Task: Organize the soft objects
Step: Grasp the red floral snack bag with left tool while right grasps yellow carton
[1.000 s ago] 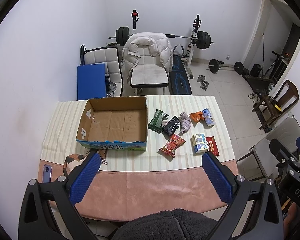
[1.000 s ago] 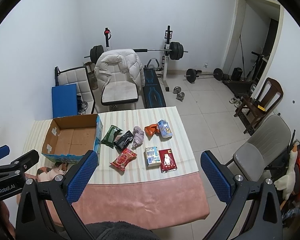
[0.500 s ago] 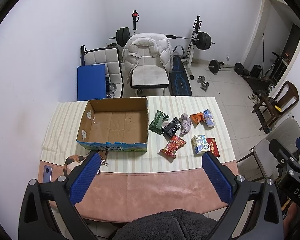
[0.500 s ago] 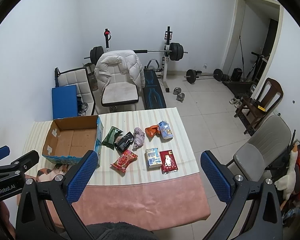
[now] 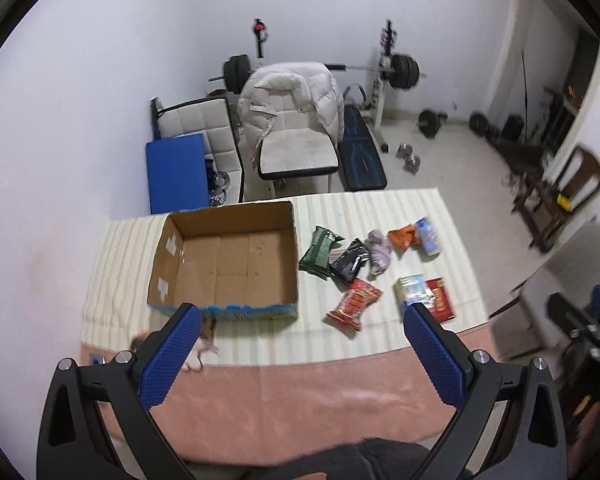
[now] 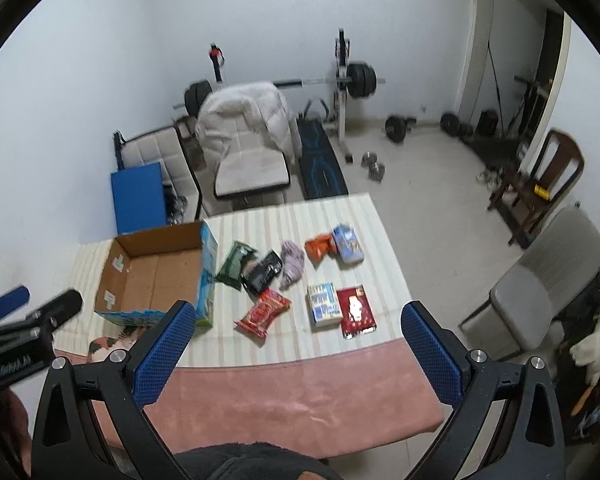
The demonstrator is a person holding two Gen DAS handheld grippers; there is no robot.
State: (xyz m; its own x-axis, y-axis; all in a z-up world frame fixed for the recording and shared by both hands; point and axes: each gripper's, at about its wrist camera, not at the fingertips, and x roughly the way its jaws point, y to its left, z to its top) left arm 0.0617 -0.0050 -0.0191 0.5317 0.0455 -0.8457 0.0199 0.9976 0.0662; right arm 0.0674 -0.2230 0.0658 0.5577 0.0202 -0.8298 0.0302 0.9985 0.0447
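An open, empty cardboard box (image 5: pixel 228 264) (image 6: pixel 152 272) stands on the left of the striped cloth. Right of it lie several soft packets: a green pack (image 5: pixel 318 252) (image 6: pixel 236 264), a black pack (image 5: pixel 350 266), a lilac cloth bundle (image 5: pixel 378 254) (image 6: pixel 292 266), an orange pack (image 5: pixel 404 238), a light blue pack (image 6: pixel 346 244), a red snack bag (image 5: pixel 354 304) (image 6: pixel 264 312), a white-blue tissue pack (image 6: pixel 322 304) and a dark red pack (image 6: pixel 356 310). My left gripper (image 5: pixel 300 352) and right gripper (image 6: pixel 296 352) are both open and empty, high above the table's near edge.
The table (image 5: pixel 300 400) has a pink cloth at the front. A calico cat figure (image 6: pixel 108 344) lies in front of the box. Behind the table are a white chair with a jacket (image 5: pixel 296 128), a blue pad and a weight bench. A grey chair (image 6: pixel 548 280) stands to the right.
Both grippers have moved closer to the table, so the box and packets look larger. Nothing on the table has moved. Both grippers stay open.
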